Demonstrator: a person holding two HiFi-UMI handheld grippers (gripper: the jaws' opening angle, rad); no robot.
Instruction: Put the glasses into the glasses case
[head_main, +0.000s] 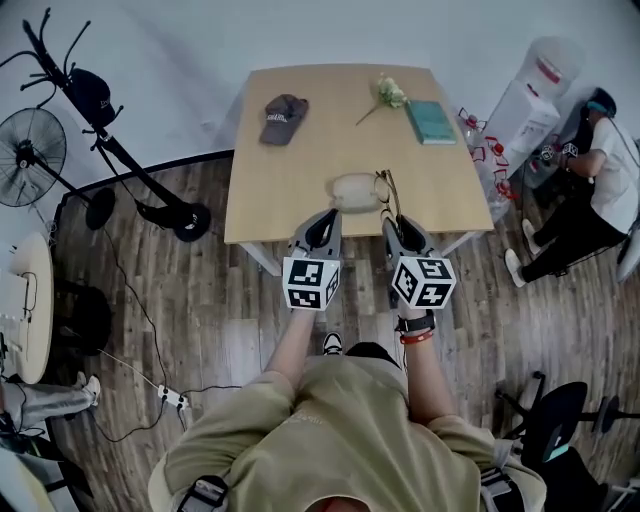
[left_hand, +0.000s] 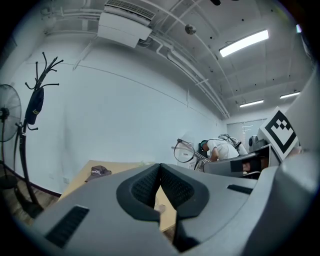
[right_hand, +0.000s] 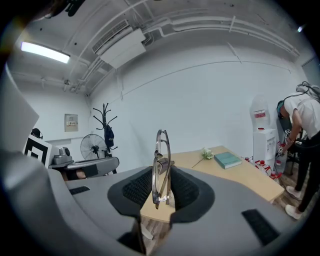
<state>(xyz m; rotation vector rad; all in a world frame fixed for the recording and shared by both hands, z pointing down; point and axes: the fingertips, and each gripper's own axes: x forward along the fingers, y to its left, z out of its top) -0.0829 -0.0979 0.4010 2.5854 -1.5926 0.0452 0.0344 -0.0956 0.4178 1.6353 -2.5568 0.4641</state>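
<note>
Holding glasses (right_hand: 162, 161) in right gripper (right_hand: 161, 182) | glasses case (head_main: 355, 190) on table (head_main: 300, 170)

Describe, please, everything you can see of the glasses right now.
The glasses have a thin, dark, metal-looking frame with rounded clear lenses. They stand upright, seen edge-on in the right gripper view, clamped between the pads of the right gripper, with the frame rising above the jaws. They are held in the air near the front edge of the table, touching nothing else.
</note>
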